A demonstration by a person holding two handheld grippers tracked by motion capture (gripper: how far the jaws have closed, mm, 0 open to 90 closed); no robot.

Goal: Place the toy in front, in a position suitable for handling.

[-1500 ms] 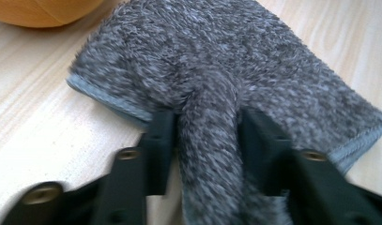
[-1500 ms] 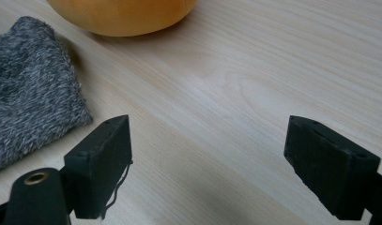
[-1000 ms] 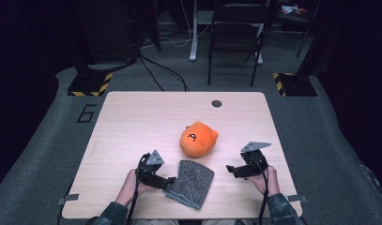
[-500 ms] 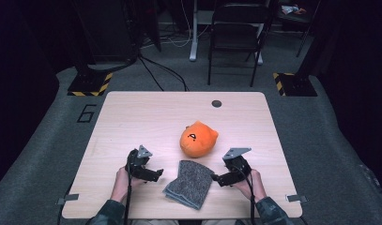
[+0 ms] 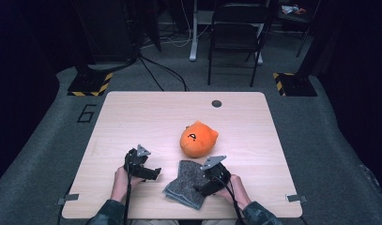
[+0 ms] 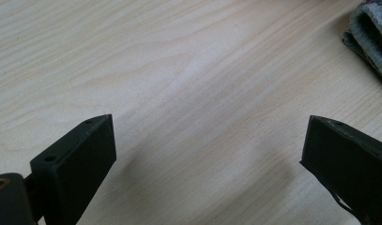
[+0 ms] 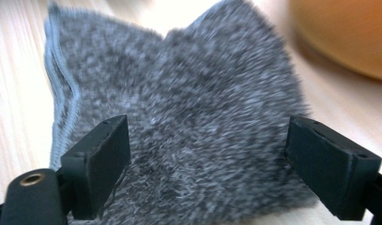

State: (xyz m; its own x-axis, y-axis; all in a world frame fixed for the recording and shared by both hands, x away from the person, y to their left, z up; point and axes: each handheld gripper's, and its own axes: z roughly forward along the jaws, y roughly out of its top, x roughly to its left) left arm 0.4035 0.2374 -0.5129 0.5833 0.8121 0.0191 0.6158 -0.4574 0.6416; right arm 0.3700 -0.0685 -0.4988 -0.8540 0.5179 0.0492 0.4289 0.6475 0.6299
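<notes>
The grey cloth lies folded on the table, near the orange plush toy. The left gripper has just opened wide, empty, beside it. The right gripper hangs wide open over the cloth, so more folding may be left.

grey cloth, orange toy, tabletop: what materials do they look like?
Grey cloth: looks like fuzzy fleece or microfibre, matte, with a raised nap and a stitched hem; folded soft. Orange toy: seems plush fabric, rounded and matte, with dark face marks. Tabletop: pale wood-grain surface with a slight sheen, probably laminate, though veneer cannot be ruled out.
</notes>
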